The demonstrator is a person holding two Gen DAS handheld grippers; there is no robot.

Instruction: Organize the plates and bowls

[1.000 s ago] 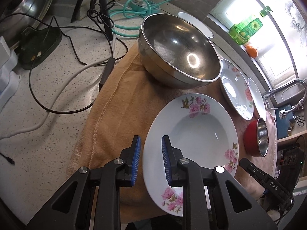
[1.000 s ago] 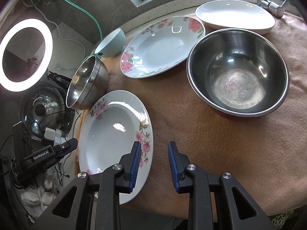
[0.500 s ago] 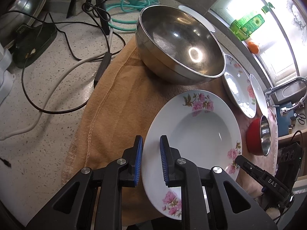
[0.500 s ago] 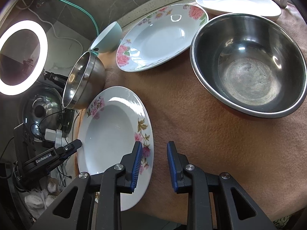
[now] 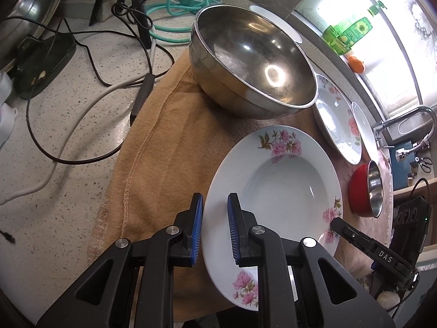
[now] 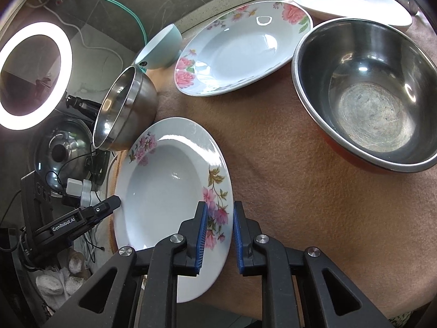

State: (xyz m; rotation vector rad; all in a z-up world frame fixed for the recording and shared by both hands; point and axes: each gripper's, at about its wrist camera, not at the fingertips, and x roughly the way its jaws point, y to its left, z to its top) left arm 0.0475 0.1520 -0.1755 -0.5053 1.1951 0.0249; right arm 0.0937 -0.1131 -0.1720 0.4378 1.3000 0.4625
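A white deep plate with pink flowers [image 5: 278, 186] [image 6: 164, 186] lies on the tan towel [image 5: 169, 150]. My left gripper [image 5: 214, 229] straddles its left rim, one pad outside and one on the inner face, pressing the rim. My right gripper [image 6: 218, 235] straddles the opposite rim over the flower print, its jaws closing onto it. Each gripper's finger shows in the other view. A big steel bowl [image 5: 254, 63] [image 6: 123, 114] sits just beyond the plate. A second floral plate [image 6: 240, 52], a plain white dish [image 6: 352, 2] and a red-sided steel bowl [image 6: 368, 95] lie further along the towel.
A pale blue bowl [image 6: 161, 49] stands tipped by the wall. Black and white cables [image 5: 82, 104] and a green hose cross the speckled counter left of the towel. A lit ring light [image 6: 32, 76], a pot lid [image 5: 32, 13], a faucet [image 5: 404, 117] and a green bottle [image 5: 349, 32] stand around.
Both pairs of jaws have narrowed around the floral plate's rim. The right gripper has edged further onto the rim, so the flower print now sits between its pads.
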